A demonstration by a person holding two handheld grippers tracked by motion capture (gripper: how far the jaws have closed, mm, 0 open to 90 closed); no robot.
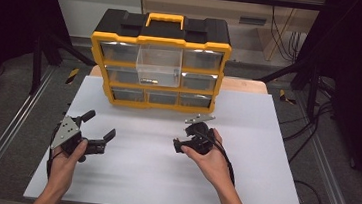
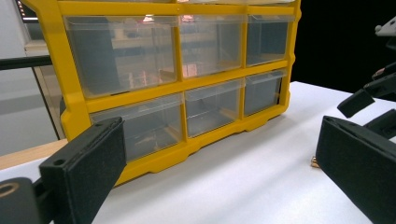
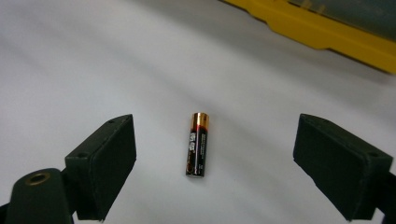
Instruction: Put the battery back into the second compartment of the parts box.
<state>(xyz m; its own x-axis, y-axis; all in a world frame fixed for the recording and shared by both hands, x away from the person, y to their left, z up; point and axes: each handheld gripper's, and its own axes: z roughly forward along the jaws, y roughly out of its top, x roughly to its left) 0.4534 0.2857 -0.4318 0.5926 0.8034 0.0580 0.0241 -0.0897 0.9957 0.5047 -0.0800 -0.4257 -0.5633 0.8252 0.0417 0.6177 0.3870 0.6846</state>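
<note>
one battery (image 3: 197, 144) lies flat on the white table (image 1: 152, 174), copper end away from me, framed between the spread jaws of my right gripper (image 3: 215, 163), which touches nothing. my left gripper (image 1: 100, 128) is spread wide too and empty, aimed at the yellow organiser (image 1: 159, 62) standing at the table's far edge. i count nine clear drawers in three rows of three; one, the top middle drawer (image 1: 159, 65), is pulled out, with a small item lying at its bottom that is too small to name. two hands, two grippers, two trailing cables. the board sits on a wooden top between metal rails, dark drapes at both sides, pale wall and loose cables behind.
</note>
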